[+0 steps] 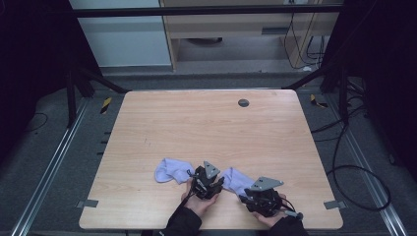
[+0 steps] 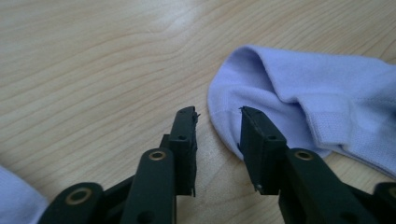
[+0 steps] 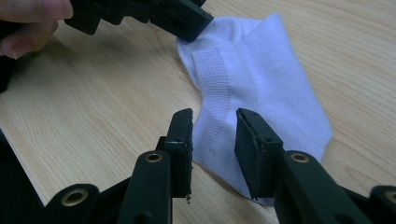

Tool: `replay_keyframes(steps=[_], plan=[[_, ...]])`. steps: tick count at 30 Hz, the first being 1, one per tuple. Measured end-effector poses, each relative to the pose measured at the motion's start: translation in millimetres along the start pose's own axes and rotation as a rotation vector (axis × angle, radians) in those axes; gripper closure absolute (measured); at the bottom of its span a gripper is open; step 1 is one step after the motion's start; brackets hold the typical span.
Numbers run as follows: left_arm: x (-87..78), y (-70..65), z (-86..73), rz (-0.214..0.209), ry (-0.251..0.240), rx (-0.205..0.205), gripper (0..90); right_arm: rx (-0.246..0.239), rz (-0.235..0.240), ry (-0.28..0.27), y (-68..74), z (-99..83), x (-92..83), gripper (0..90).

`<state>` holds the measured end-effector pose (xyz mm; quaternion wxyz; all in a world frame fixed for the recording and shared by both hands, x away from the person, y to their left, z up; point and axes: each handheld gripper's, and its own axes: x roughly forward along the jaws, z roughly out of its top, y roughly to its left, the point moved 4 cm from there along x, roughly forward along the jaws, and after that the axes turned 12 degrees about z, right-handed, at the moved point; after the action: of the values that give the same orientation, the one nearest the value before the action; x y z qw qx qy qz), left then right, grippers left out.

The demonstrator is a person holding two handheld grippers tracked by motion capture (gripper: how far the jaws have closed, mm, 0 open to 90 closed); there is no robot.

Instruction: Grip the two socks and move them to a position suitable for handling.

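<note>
Fingers on both grippers stand open, straddling opposite edges of the near sock [image 1: 236, 180] lying flat on the table [image 1: 206, 123]. Lower your left gripper [image 2: 218, 116] and right gripper [image 3: 214, 116] until fabric sits well between before squeezing.

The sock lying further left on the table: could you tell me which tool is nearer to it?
Left. The left tool sits just right of that sock; the right tool is further right, at the other sock.

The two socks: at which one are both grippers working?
The right sock, between the left gripper and right gripper; the left sock lies apart, untouched.
</note>
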<state>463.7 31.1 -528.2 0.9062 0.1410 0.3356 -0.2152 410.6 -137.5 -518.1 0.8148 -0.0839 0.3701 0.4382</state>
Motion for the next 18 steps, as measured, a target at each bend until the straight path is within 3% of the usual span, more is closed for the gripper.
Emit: replay_keyframes(steps=[9,14,18], plan=[[0.0,-4.2,0.3,-0.019,0.001,-0.013,82.3,0.005,0.014,0.031,-1.3,-3.5,3.9,75.0],[-0.3,-5.9,0.3,-0.01,0.0,-0.002,87.0,0.011,0.033,0.043,0.3,-2.8,5.1,85.7],[-0.2,-6.1,0.6,-0.01,-0.001,0.0,87.9,0.004,0.03,0.05,1.0,-1.5,4.6,87.3]])
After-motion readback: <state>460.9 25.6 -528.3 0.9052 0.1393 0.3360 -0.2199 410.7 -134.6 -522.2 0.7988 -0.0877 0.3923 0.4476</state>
